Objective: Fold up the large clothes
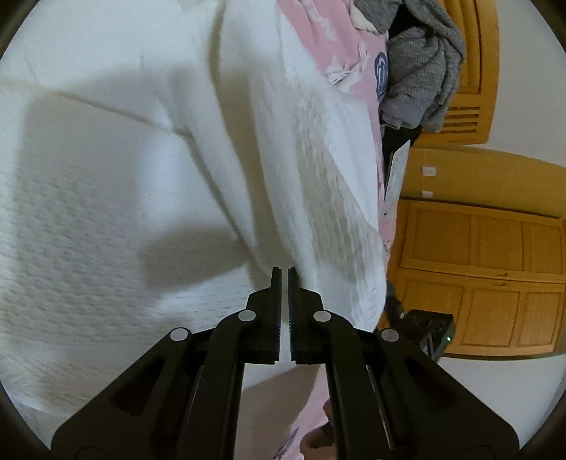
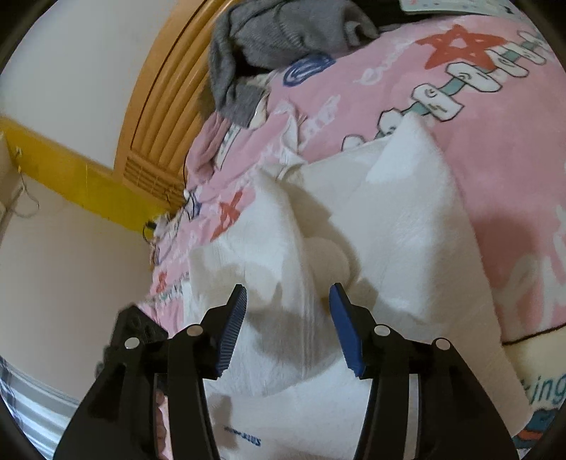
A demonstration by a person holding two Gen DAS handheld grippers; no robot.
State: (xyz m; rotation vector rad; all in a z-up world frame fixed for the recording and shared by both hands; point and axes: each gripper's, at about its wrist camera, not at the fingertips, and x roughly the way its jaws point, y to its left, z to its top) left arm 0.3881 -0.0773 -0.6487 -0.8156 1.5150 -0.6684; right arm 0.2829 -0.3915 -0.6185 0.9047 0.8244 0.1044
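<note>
A large white textured garment (image 1: 141,212) lies spread on a pink patterned bedspread (image 1: 339,53) and fills most of the left wrist view. My left gripper (image 1: 284,274) is shut just above it, beside a raised fold, and I see no cloth between the fingers. In the right wrist view the same white garment (image 2: 389,230) lies creased and partly folded over on the bedspread (image 2: 477,124). My right gripper (image 2: 288,288) is open over a ridge of the cloth. Its blue pads (image 2: 235,318) stand apart on either side of that ridge and do not press on it.
A pile of grey knitwear (image 2: 283,32) lies at the head of the bed by the wooden headboard (image 2: 159,116). The grey knitwear (image 1: 421,70) also shows beyond the bed edge, above wooden cabinet doors (image 1: 477,265). A black box (image 1: 428,329) sits beside the bed.
</note>
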